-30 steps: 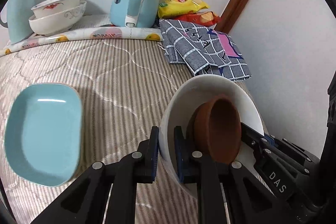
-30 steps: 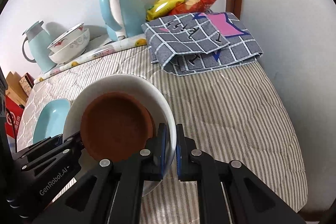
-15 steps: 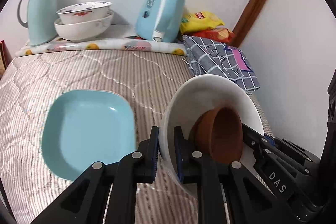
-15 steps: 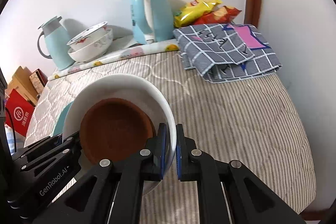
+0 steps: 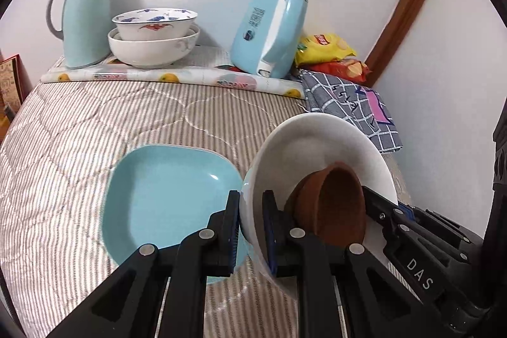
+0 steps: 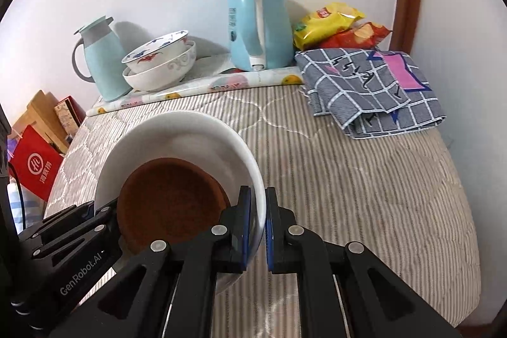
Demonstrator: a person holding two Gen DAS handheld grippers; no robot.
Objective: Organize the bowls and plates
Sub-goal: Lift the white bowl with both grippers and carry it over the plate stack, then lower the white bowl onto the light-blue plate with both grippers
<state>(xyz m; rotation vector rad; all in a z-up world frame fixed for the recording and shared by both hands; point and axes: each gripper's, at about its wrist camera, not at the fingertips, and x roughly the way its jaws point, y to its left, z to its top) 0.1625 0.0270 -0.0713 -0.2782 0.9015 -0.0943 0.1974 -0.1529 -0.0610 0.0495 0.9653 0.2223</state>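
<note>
A white bowl [image 5: 320, 144] [image 6: 190, 135] hangs above the striped bed cover with a small brown bowl [image 5: 336, 205] [image 6: 168, 198] lying inside it. My left gripper [image 5: 252, 227] is shut on the white bowl's left rim. On the opposite rim my right gripper [image 6: 258, 227] is shut as well, and its black body [image 5: 412, 246] shows in the left wrist view. A light blue square plate [image 5: 164, 198] lies on the cover just left of the held bowl. Two stacked patterned bowls [image 5: 153, 37] [image 6: 161, 62] sit at the back by the wall.
At the back stand a pale blue jug [image 5: 84, 15] and a blue kettle [image 5: 269, 30] on a fruit-print mat [image 5: 177, 75]. Snack bags [image 6: 336, 27] and a folded grey checked cloth [image 6: 374, 84] lie back right. Boxes and a red bag [image 6: 35, 167] stand beyond the bed's left edge.
Both grippers have carried the white bowl with the brown bowl leftward and slightly up; the blue plate now lies right beside the bowl, and the jug and stacked bowls have come into fuller view.
</note>
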